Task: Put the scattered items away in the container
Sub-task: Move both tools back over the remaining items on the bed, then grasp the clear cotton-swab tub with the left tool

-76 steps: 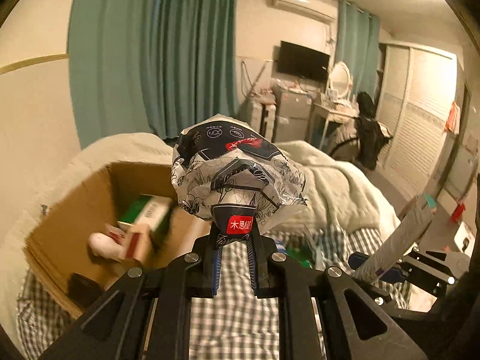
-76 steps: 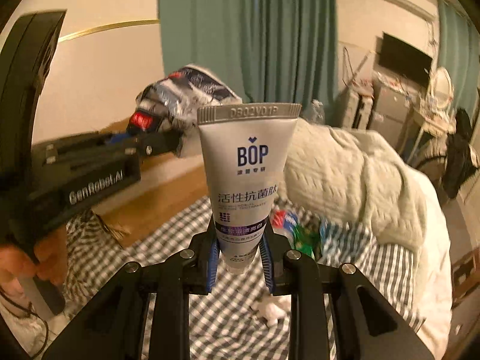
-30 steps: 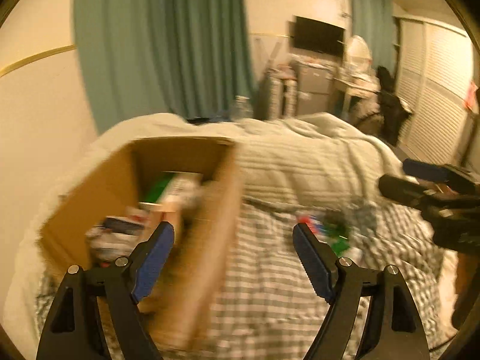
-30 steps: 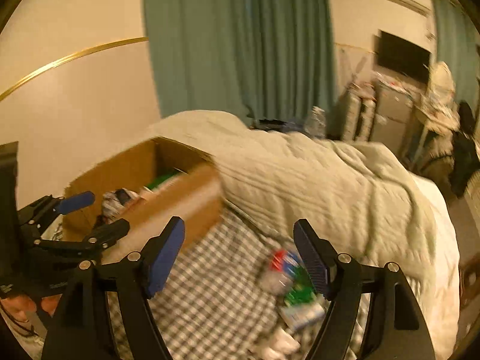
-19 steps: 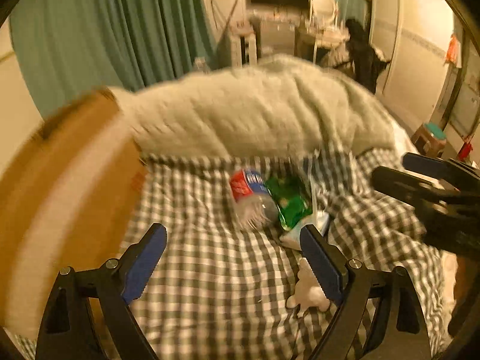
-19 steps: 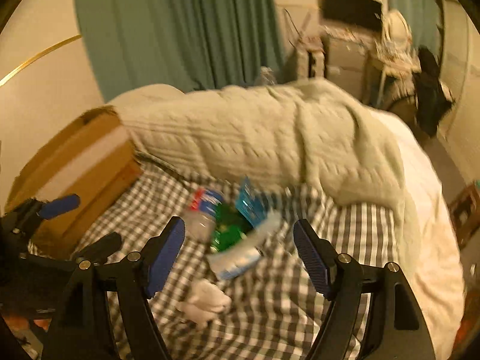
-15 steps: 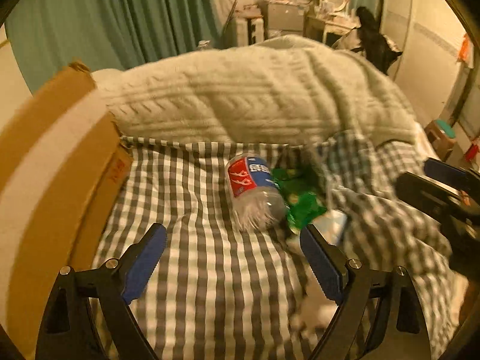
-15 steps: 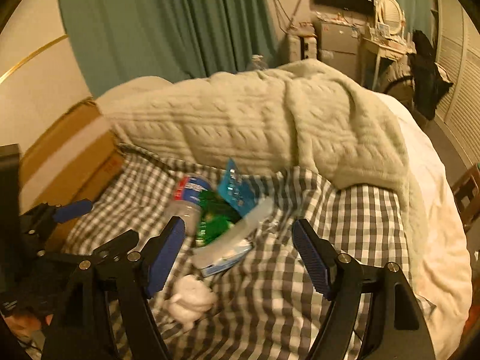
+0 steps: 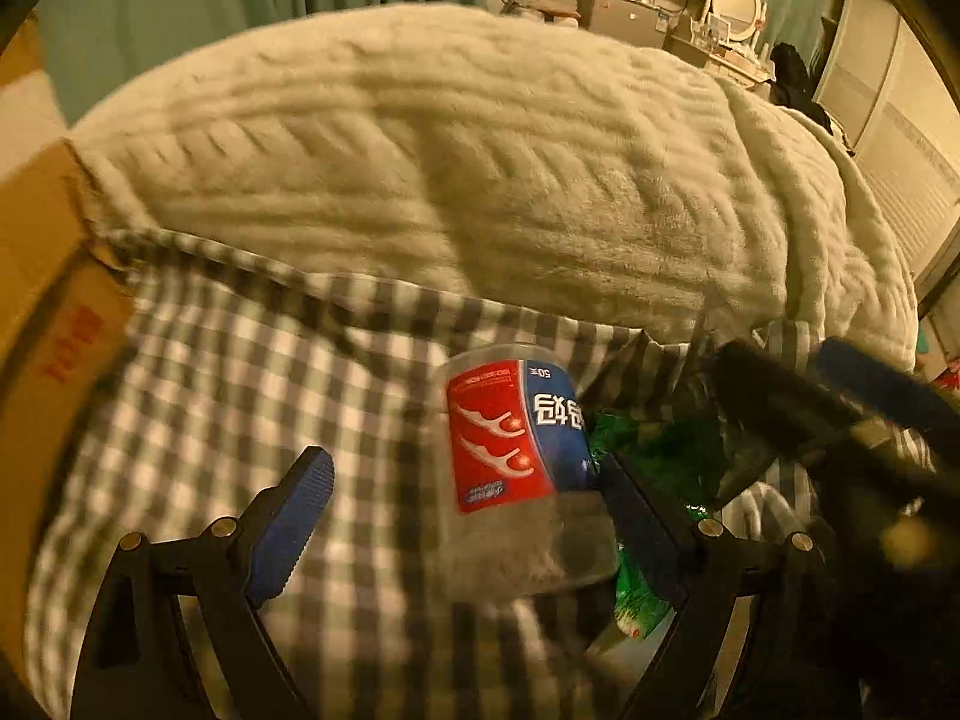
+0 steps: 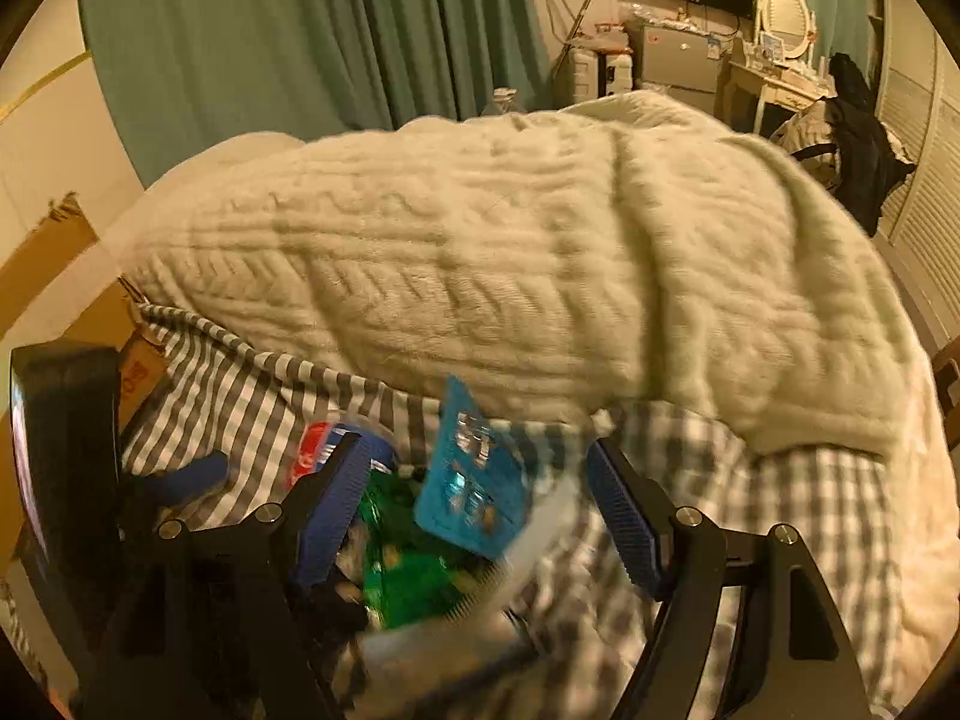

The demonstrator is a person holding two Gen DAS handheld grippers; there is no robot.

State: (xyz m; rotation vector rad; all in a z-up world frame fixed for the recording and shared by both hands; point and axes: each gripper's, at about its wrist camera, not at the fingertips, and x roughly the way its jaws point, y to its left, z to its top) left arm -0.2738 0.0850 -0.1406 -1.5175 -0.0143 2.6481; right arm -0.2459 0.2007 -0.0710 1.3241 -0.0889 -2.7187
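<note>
A clear plastic bottle [image 9: 516, 462] with a red and blue label lies on the checked sheet [image 9: 270, 372]. My left gripper [image 9: 462, 510] is open and low, with the bottle between its fingers. A green snack bag [image 10: 414, 570], a blue packet [image 10: 474, 486] and a white tube [image 10: 534, 534] lie in a pile between the fingers of my open right gripper [image 10: 480, 510]. The cardboard box [image 9: 42, 312] stands at the far left; it also shows in the right wrist view [image 10: 54, 276].
A thick cream knitted blanket [image 10: 510, 252] is heaped just behind the items. The right gripper [image 9: 840, 420] shows at the right of the left wrist view. Green curtains [image 10: 312, 30] and furniture stand beyond the bed.
Both grippers dropped their items into the box, opened, swung right from the box and came down close over the bottle and the packet pile.
</note>
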